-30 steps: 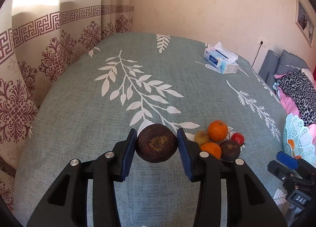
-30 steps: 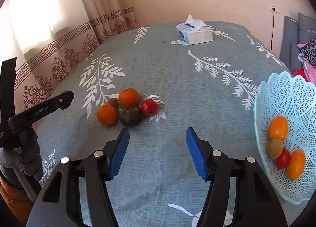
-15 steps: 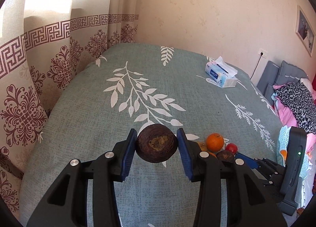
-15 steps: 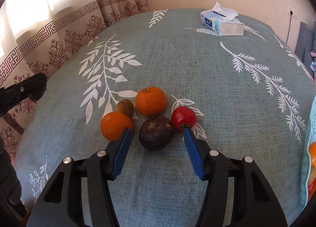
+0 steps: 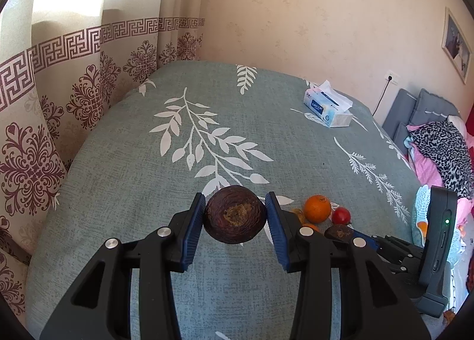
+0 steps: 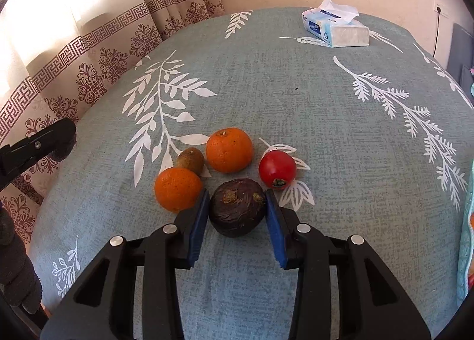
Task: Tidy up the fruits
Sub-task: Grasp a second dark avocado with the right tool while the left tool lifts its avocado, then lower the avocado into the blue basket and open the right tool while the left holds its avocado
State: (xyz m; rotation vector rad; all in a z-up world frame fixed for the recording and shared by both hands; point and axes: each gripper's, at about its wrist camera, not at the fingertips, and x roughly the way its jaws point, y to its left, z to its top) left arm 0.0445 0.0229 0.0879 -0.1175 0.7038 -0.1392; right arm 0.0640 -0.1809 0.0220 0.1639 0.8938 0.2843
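My left gripper [image 5: 235,215] is shut on a dark wrinkled fruit [image 5: 234,214] and holds it above the tablecloth. My right gripper [image 6: 237,206] has closed around a second dark wrinkled fruit [image 6: 238,206] that rests on the cloth; both pads touch its sides. Around that one lie two oranges [image 6: 229,149] [image 6: 177,189], a kiwi [image 6: 190,160] and a red fruit [image 6: 277,169]. The light blue lattice basket [image 5: 422,209] shows at the right edge of the left wrist view, with an orange fruit inside.
A tissue box [image 6: 336,26] stands at the far side of the grey-green leaf-print tablecloth [image 6: 296,88]. Patterned curtains [image 5: 74,73] hang along the left. Bedding and cushions [image 5: 441,138] lie beyond the table at right.
My right gripper moved forward to the fruit pile and narrowed its jaws onto the dark fruit. My left gripper rose and pulled back with its fruit still held.
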